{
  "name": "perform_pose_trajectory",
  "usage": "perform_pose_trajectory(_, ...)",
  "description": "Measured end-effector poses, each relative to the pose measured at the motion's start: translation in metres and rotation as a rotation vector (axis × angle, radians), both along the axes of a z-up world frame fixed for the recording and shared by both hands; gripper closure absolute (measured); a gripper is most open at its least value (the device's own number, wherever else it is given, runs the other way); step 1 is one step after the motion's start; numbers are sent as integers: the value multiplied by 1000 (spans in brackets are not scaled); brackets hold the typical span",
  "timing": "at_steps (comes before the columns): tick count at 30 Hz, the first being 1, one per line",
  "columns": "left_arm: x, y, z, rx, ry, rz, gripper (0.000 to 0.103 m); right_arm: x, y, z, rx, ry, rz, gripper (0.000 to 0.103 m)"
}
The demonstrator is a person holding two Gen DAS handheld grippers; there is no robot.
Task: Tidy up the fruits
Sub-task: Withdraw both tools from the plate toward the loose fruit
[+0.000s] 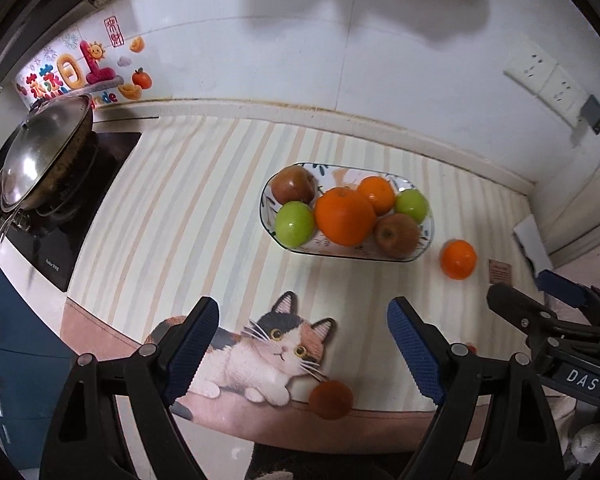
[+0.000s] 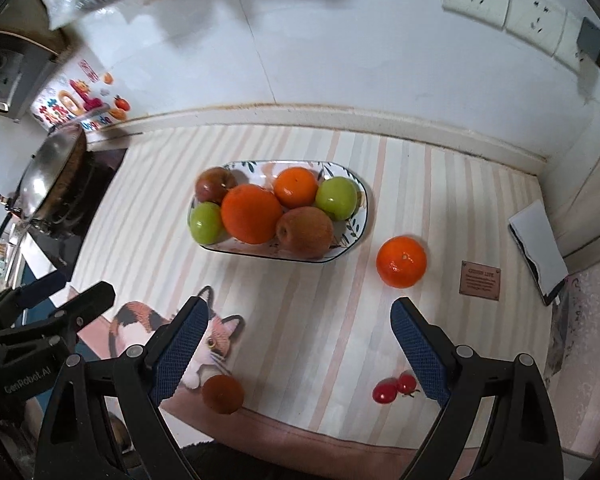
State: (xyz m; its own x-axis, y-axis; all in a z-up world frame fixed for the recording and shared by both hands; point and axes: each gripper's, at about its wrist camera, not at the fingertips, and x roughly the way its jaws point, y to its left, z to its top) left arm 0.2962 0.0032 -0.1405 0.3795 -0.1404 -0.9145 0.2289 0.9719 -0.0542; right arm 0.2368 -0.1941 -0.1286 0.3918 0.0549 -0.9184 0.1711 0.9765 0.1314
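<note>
Beside plate [image 2: 356, 224], mandarin [image 2: 401, 261] — glossy, bright orange

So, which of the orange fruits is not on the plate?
The small orange on the striped mat, right of the plate. The other two oranges sit in the plate.

Left gripper [image 1: 303, 350]: jaws spread wide, nothing between them; fills the lower centre of its own view.
Right gripper [image 2: 300, 350]: jaws likewise spread wide and empty; also visible at the right edge of the left view.
</note>
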Motion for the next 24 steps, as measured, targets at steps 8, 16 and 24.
perform_pose_trajectory(8, -28, 0, 34, -25, -67, -8, 17, -30, 8, 41, -4, -72, 22, 8)
perform_pose_trajectory(16, -46, -1, 49, -24, -101, -23, 17, -50, 15, 70, -13, -124, 35, 8)
perform_pose_trajectory(24, -48, -2, 40, -26, -73, -23, 17, -53, 8, 66, 6, -108, 19, 8)
